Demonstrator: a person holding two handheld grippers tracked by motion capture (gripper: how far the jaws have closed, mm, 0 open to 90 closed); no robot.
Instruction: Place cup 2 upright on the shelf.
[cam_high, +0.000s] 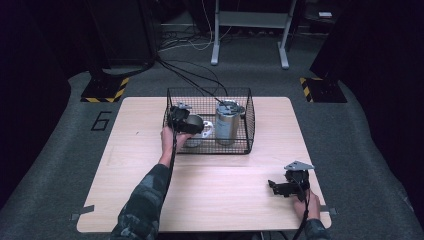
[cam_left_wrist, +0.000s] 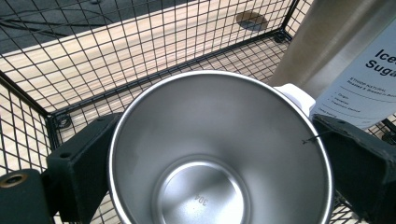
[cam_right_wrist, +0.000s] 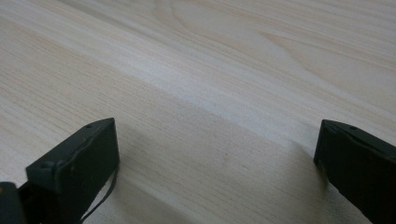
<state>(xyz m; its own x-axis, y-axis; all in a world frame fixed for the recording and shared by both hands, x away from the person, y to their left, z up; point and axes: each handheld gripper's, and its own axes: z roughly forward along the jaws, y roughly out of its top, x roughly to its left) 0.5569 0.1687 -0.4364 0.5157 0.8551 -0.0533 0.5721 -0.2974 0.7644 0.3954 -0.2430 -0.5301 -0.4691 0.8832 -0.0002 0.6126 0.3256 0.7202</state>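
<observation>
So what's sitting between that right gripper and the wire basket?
Nothing: in the high view, bare wooden table lies between the right gripper and the wire basket; the right gripper view shows bare wood too.

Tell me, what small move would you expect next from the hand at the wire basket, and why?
Probably a straight lift. The left gripper has its jaws on both sides of the steel mug, which sits inside the wire basket close beside the tall metal canister. Rising straight up should clear the basket walls without knocking the canister. The right gripper rests open over the bare table.
</observation>
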